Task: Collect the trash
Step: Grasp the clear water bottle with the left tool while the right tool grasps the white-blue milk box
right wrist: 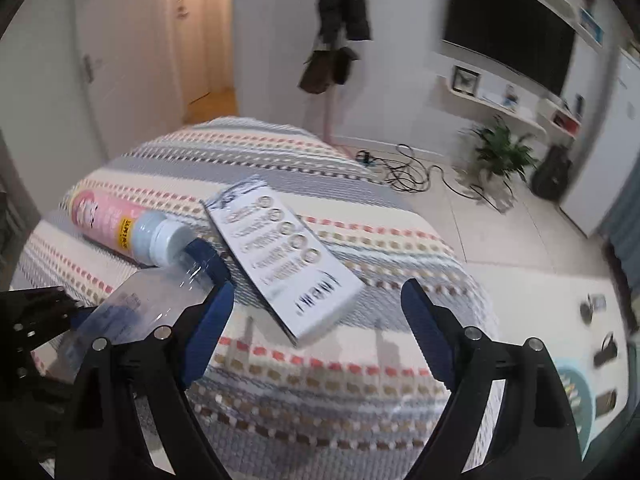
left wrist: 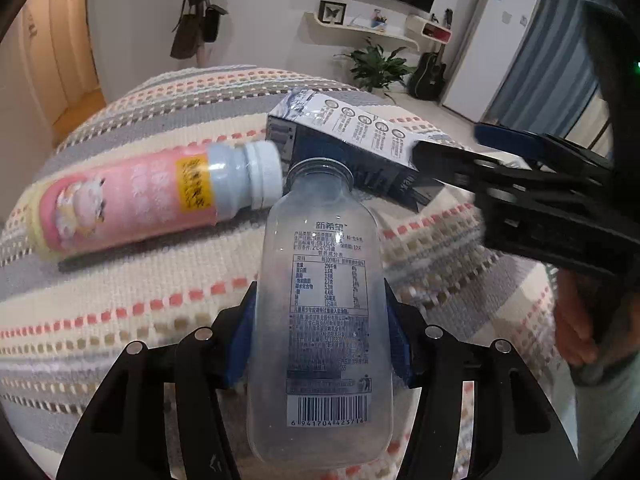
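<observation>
A clear, empty plastic bottle (left wrist: 320, 320) with a printed label sits lengthwise between the blue pads of my left gripper (left wrist: 320, 340), which is shut on it. Its open neck points at a pink bottle with a white cap (left wrist: 132, 208), lying on its side on the striped blanket (left wrist: 120, 312). A blue-and-white carton (left wrist: 360, 136) lies flat just beyond. In the right wrist view my right gripper (right wrist: 316, 292) hovers open over the near end of the carton (right wrist: 280, 256), with nothing between its fingers. The clear bottle (right wrist: 160, 300) and the pink bottle (right wrist: 108, 216) show at the left.
The blanket-covered surface drops off to a tiled floor on the right, with loose cables (right wrist: 408, 168), a potted plant (right wrist: 500, 152) and a guitar (left wrist: 430, 74). A white fridge (left wrist: 492, 40) stands behind. A person's hand (left wrist: 576, 320) holds the right tool.
</observation>
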